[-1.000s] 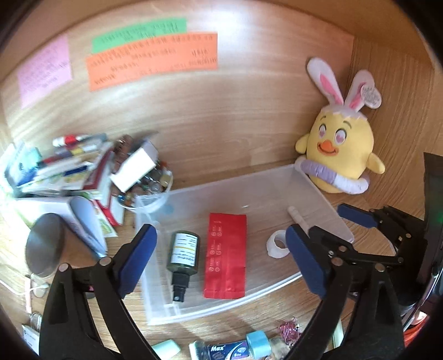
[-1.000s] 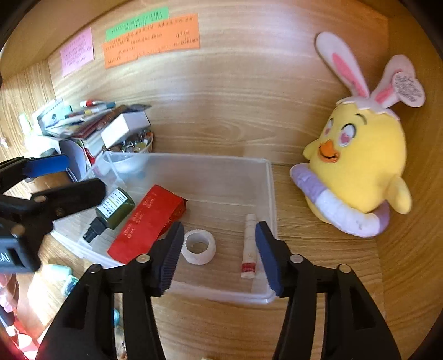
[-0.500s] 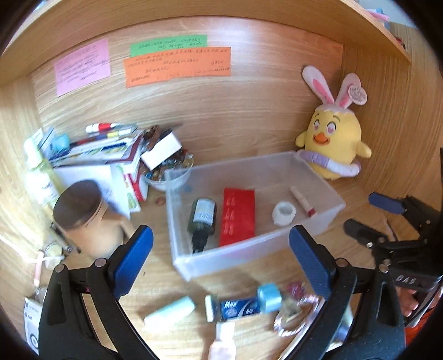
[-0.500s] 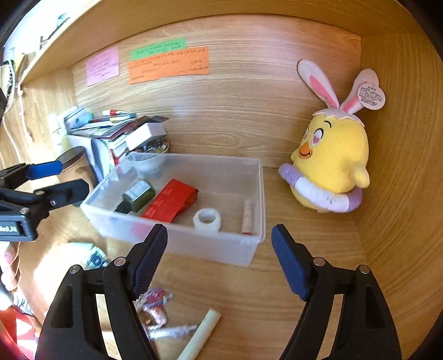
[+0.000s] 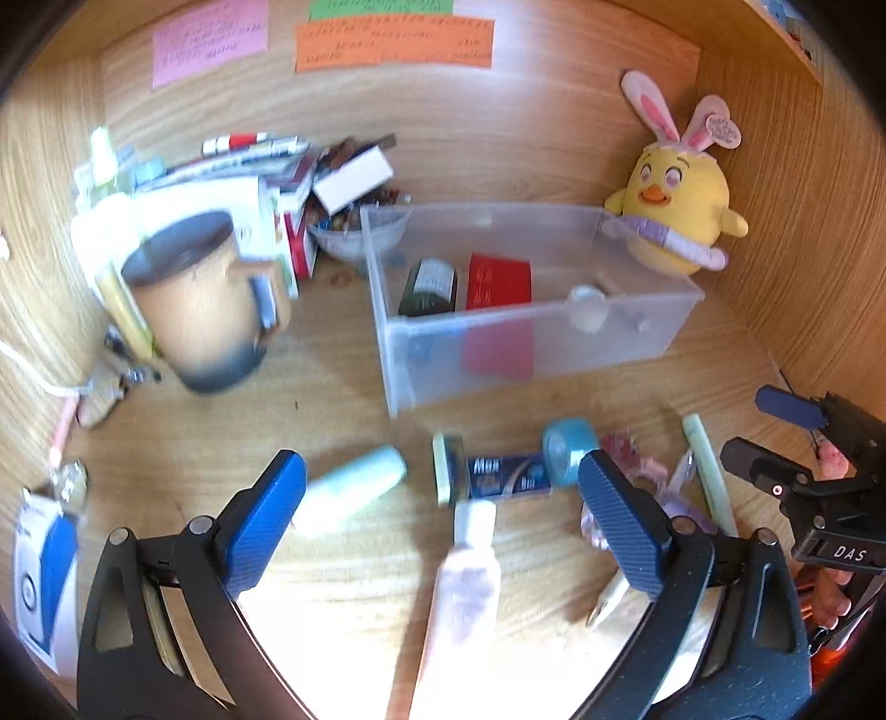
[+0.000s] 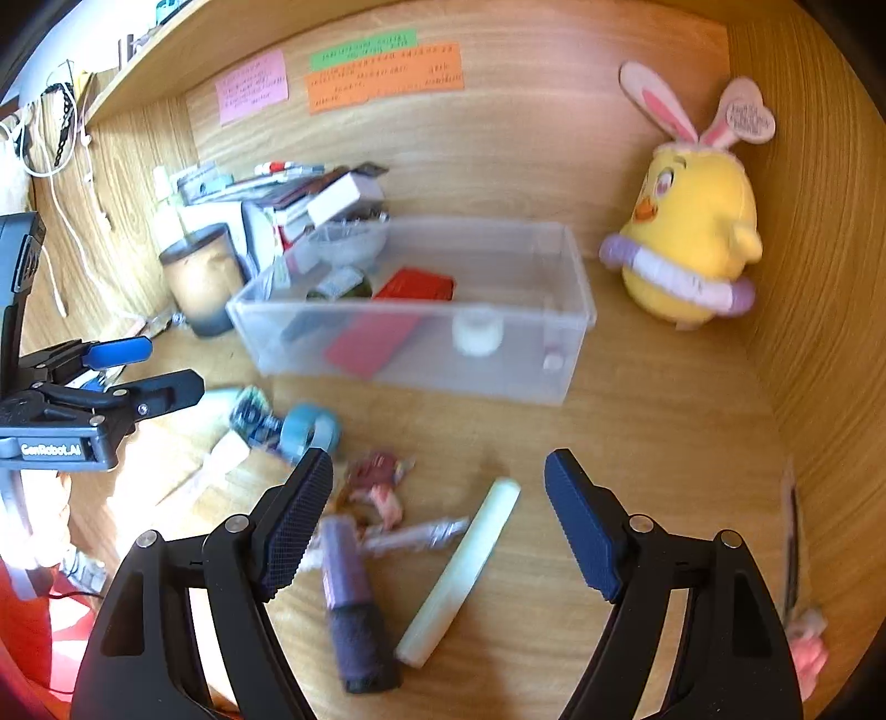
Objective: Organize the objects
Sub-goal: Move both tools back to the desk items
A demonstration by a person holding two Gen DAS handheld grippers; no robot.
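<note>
Tongs first: the left tongs (image 5: pixel 440 501) hang wide open over the near tabletop (image 5: pixel 332 399) with nothing gripped; a pale pink tube (image 5: pixel 462 598) lies on the wood below the gap, untouched. The right tongs (image 6: pixel 437 507) have just been spreading and now stand well apart and empty, with a pale green stick (image 6: pixel 462 570) lying aslant on the tabletop beneath the gap. Just left of that stick lie a purple tube with a dark cap (image 6: pixel 351 603), a clear slim pen-like thing (image 6: pixel 415 534) and a crumpled pink wrapper (image 6: pixel 379 484).

A little farther, in a loose row across the tabletop, sit a mint-coloured tube (image 5: pixel 354 482), a dark blue packet (image 5: pixel 506 476) and a blue roll of tape (image 5: pixel 567 443), the packet touching the roll.

Beyond them stands the clear plastic bin (image 5: pixel 548 343). Inside it, from left to right, are a dark green bottle (image 5: pixel 429 285), a red packet (image 5: pixel 498 279) just beside it, a white tape roll (image 5: pixel 590 304) and a small stick at the right end, too blurred to name.

Left of the bin stands a tan cup with a dark lid (image 5: pixel 196 302), and behind it a heap of books and boxes (image 5: pixel 266 183). Right of the bin, in the far corner, sits a yellow chick plush with rabbit ears (image 5: pixel 678 213), touching the bin's far right corner. Coloured paper notes (image 5: pixel 393 41) are stuck on the back wall.
</note>
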